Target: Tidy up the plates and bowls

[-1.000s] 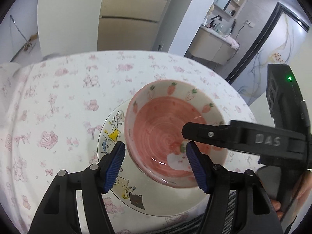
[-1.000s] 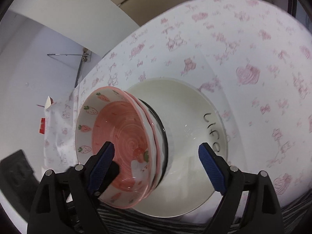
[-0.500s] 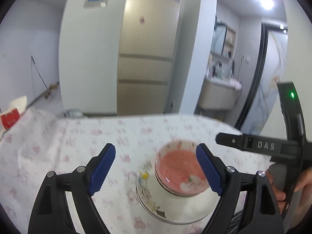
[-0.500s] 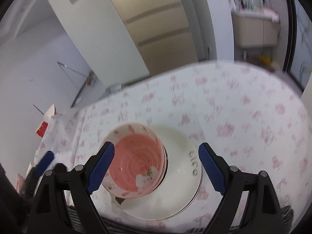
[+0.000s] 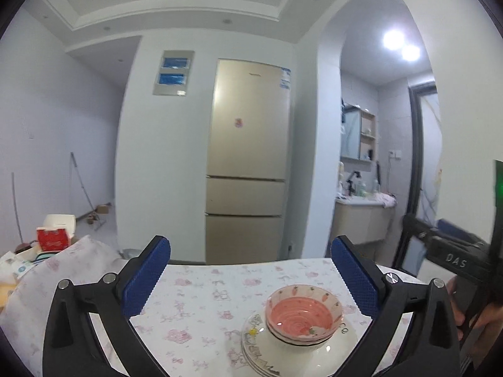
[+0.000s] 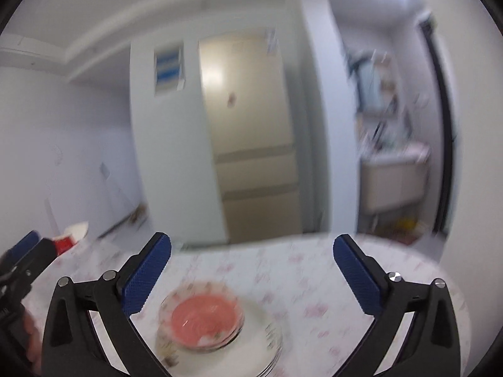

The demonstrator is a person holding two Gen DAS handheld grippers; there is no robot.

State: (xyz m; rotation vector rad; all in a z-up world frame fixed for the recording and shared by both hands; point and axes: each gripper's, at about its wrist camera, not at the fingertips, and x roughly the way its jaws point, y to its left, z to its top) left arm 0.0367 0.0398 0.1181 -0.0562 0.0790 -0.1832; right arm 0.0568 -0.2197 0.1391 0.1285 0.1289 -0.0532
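Both tools opening wide, empty: left tool (image 5: 250,278), right tool (image 6: 251,278).

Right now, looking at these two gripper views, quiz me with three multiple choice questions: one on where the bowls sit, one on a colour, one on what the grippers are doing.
1. Where do the bowls sit?
A. On the plates
B. On the bare tablecloth
C. In the left gripper

2. What colour is the top bowl's inside?
A. Blue
B. Pink-red
C. Green

3. What is between the right gripper fingers?
A. A bowl
B. A plate
C. Nothing

Answers: 1 A, the bowls are nested on the stacked plates. 2 B, the inside shows pink-red in both views. 3 C, the jaws are opening with only air between them, the stack lying beyond.
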